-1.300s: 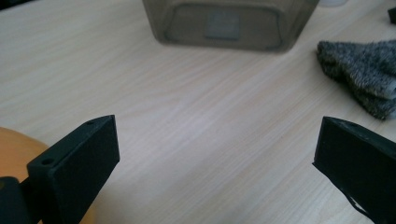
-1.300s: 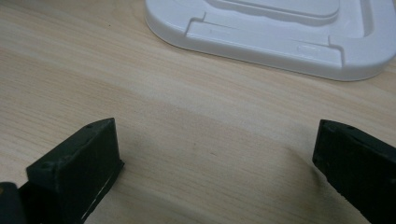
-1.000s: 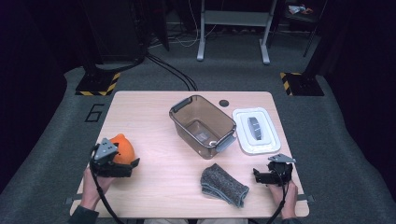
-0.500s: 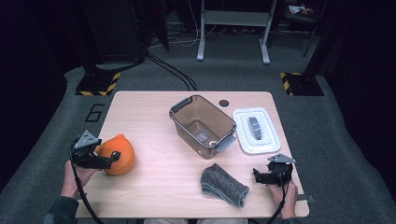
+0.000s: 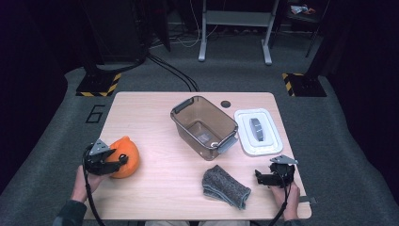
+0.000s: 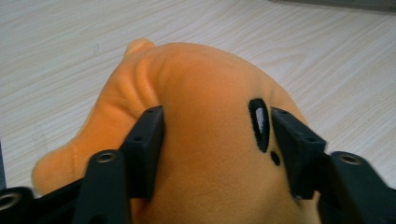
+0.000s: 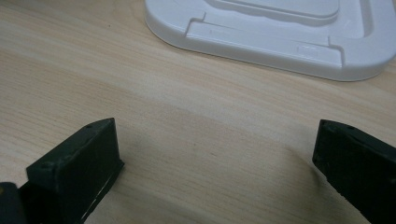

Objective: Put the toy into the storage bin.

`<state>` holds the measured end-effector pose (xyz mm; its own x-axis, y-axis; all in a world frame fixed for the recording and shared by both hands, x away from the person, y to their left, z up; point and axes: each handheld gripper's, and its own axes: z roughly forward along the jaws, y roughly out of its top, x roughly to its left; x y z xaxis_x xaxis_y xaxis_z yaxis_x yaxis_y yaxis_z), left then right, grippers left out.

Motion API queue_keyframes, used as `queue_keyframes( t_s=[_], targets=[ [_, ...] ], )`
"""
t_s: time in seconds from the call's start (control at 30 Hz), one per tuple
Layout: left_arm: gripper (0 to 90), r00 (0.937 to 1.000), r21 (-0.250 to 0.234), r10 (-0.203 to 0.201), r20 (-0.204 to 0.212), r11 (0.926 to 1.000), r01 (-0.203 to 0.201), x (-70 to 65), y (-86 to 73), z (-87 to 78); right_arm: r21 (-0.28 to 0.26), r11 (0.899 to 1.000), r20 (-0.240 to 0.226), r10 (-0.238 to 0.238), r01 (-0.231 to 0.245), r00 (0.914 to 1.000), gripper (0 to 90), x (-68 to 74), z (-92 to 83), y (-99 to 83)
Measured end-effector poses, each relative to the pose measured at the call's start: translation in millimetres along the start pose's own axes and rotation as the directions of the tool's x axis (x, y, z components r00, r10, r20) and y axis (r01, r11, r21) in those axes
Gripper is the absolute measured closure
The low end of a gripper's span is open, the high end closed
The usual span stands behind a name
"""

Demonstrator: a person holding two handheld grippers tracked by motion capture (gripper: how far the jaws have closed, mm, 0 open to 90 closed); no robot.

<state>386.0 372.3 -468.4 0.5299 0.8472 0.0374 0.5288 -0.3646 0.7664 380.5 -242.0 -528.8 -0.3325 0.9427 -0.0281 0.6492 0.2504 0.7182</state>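
Observation:
An orange plush toy (image 5: pixel 127 154) lies near the table's left front. My left gripper (image 5: pixel 117 162) comes at it from the left. Its jaws have just been closing with the toy between them. In the left gripper view both pads (image 6: pixel 148 140) press into the soft orange body (image 6: pixel 210 154), by a black stitched mark. My right gripper (image 5: pixel 261 177) rests low at the right front with its jaws wide apart. In the right gripper view there is bare wood in the gap of my right gripper (image 7: pixel 217 144).
A clear brown bin (image 5: pixel 182 105) stands mid-table, with a white lid (image 5: pixel 245 141) flat to its right; the lid (image 7: pixel 280 37) lies just beyond my right jaws. A folded grey cloth (image 5: pixel 226 187) lies at the front, left of the right gripper. A small black disc (image 5: pixel 226 104) sits behind the bin.
My left gripper drew off to the left of the toy and sank, then came in onto it, and its jaws closed on the plush. The right gripper has kept still.

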Motion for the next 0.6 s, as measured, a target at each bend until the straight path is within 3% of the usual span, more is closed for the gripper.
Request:
queue_keyframes(
  t_s=[0.07, 0.23, 0.37, 0.6],
  targets=[
    [49.5, 1.0, 0.022, -0.001, -0.001, 0.9997, 0.001, -0.4, 1.6, -1.8, -0.001, 1.0, -0.004, 0.006, -0.006, 1.0, 0.0, -0.3, 0.5, 0.3],
    [56.9, 0.9995, 0.024, -0.022, -0.023, 0.9995, 0.022, -2.5, 2.9, -2.6, 0.0, 1.0, -0.003, 0.013, -0.013, 0.9999, 0.0, 0.3, 0.2, 0.2],
    [60.3, 0.9993, 0.02, -0.016, -0.034, 0.9997, 0.016, -2.8, 3.0, -3.9, 0.0, 1.0, -0.006, 0.008, -0.008, 1.0, 0.0, -0.5, 0.5, 0.2],
    [64.8, 0.9975, -0.024, -0.036, -0.06, 0.9991, 0.035, -2.2, 3.8, -10.2, 0.004, 1.0, -0.015, 0.012, -0.012, 0.9998, 0.0, -1.7, 1.0, 0.3]
  ],
)
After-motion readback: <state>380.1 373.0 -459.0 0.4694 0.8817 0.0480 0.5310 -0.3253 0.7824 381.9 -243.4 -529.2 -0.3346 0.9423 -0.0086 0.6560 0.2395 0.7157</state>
